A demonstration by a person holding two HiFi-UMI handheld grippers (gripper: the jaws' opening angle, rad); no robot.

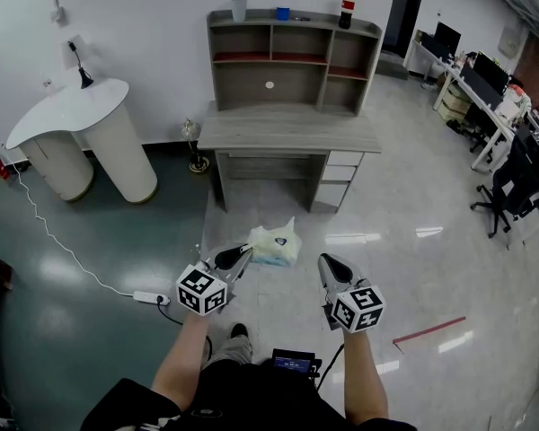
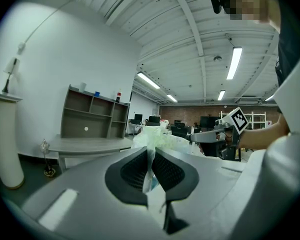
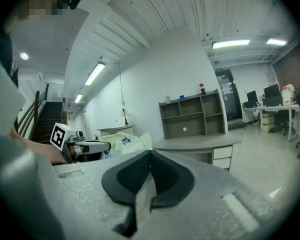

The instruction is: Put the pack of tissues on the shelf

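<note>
My left tongs (image 1: 241,255) pinch the wrapper of the pack of tissues (image 1: 276,245), held above the glossy floor (image 1: 413,268), short of the front edge of the grey bench (image 1: 287,131). My right tongs (image 1: 327,264) are pressed together, empty. The shelf (image 1: 292,61) stands on the bench against the white wall (image 1: 144,25).

My pack of tissues (image 1: 276,245) is pale green and white, with a small blue mark. My left gripper (image 1: 246,253) and right gripper (image 1: 324,262) are grey, with black pads and black-and-white square markers. The shelf (image 1: 292,61) is grey with some red boards.
</note>
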